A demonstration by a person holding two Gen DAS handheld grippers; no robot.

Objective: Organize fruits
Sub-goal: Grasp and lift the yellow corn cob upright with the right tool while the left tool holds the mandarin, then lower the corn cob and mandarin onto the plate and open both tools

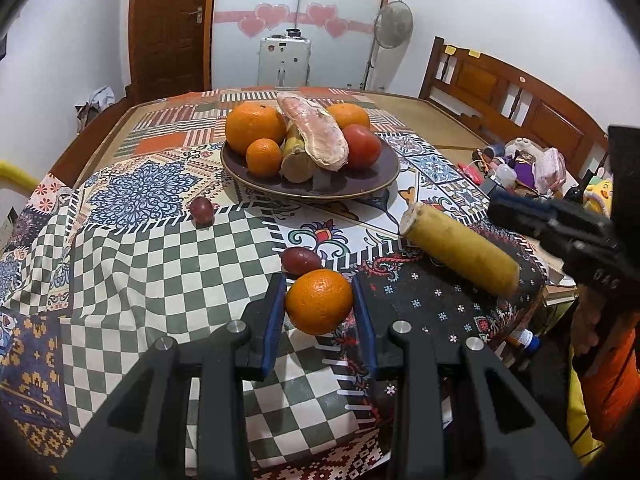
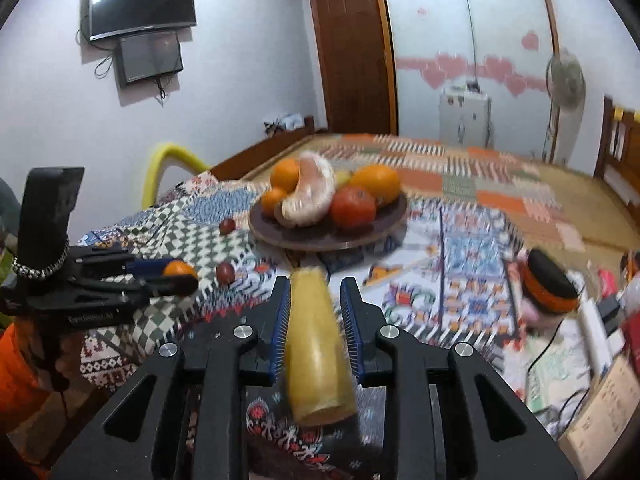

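While bound for the dark round plate [image 1: 384, 184] of piled fruit: small round orange [image 1: 319, 301] pinched in left gripper [image 1: 320, 308], near side of plate; yellow cylindrical fruit piece [image 2: 318, 340] clamped lengthwise in right gripper [image 2: 316, 312], lifted clear for carrying, likewise near side of plate.

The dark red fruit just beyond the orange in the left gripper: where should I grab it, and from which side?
Grip the dark red fruit across its narrower middle, coming down from above. It is a small oval lying on the tablecloth with its long axis roughly left to right in the left wrist view. The orange in the left gripper crowds its near side, so a near approach looks blocked.
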